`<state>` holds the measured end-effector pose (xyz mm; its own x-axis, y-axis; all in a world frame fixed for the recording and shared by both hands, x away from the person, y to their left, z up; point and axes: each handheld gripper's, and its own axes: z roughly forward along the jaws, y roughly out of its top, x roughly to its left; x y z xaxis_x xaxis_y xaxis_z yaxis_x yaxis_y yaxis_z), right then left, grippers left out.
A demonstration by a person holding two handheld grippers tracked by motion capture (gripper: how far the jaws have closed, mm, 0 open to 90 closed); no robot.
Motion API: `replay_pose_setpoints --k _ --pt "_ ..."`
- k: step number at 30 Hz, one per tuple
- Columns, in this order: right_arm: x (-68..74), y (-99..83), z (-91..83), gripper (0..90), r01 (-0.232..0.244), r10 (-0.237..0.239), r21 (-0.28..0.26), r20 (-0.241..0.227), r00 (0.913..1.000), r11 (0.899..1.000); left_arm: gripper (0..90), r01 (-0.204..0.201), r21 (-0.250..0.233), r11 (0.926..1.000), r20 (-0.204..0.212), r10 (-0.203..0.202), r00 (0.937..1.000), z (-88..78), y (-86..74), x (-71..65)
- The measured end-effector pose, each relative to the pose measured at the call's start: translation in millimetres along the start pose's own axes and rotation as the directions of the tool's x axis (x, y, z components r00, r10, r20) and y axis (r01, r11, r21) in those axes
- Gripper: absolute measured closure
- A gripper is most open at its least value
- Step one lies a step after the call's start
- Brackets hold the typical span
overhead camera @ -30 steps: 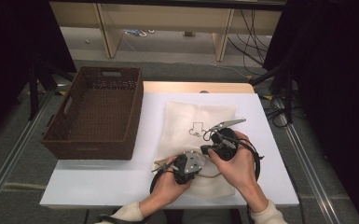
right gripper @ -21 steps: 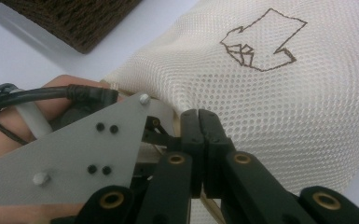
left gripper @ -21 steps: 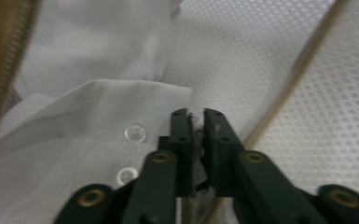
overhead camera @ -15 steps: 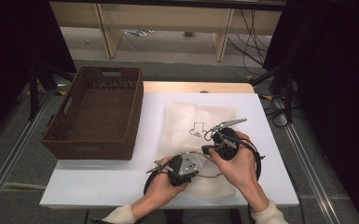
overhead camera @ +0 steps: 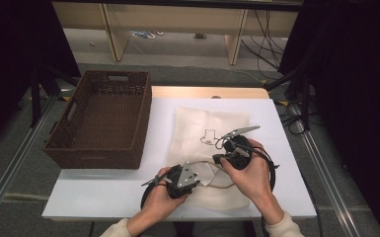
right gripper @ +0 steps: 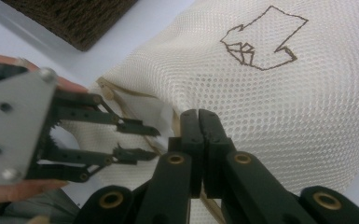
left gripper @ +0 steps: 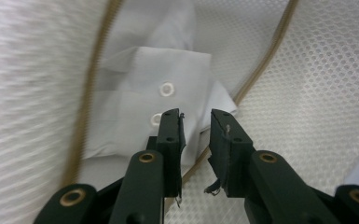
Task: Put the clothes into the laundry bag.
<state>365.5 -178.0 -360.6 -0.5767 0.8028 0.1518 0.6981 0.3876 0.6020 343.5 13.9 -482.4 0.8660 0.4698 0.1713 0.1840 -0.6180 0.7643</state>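
Mesh bag (overhead camera: pixel 212 148) mouth held by right gripper (right gripper: pixel 199 122), jaws pinching mesh; left gripper (left gripper: pixel 196 126) jaws just parted, nothing between, white shirt (left gripper: pixel 140 107) released inside, zipper (left gripper: pixel 86 107) still undone

Wicker basket (overhead camera: pixel 101 118) walls the left — white tabletop (overhead camera: pixel 286 148) right lies bare.

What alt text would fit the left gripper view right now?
The left gripper, jaws slightly apart and holding nothing, points into the open zipper of a cream mesh bag. Inside lies a folded white shirt with two buttons showing.
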Motion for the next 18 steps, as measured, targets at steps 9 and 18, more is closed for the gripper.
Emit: replay_pose_setpoints --k 9,18 --pt "0.4 0.0 -0.8 90.0 0.002 -0.002 0.0 0.006 1.0 1.0 76.3 -0.016 0.026 0.9995 0.011 0.015 0.9998 21.4 7.7 -0.3" --pt "0.2 0.0 -1.1 90.0 -0.001 0.001 0.001 0.004 1.0 1.0 74.6 -0.021 0.042 0.9989 0.036 0.02 0.9992 18.3 9.1 1.1"
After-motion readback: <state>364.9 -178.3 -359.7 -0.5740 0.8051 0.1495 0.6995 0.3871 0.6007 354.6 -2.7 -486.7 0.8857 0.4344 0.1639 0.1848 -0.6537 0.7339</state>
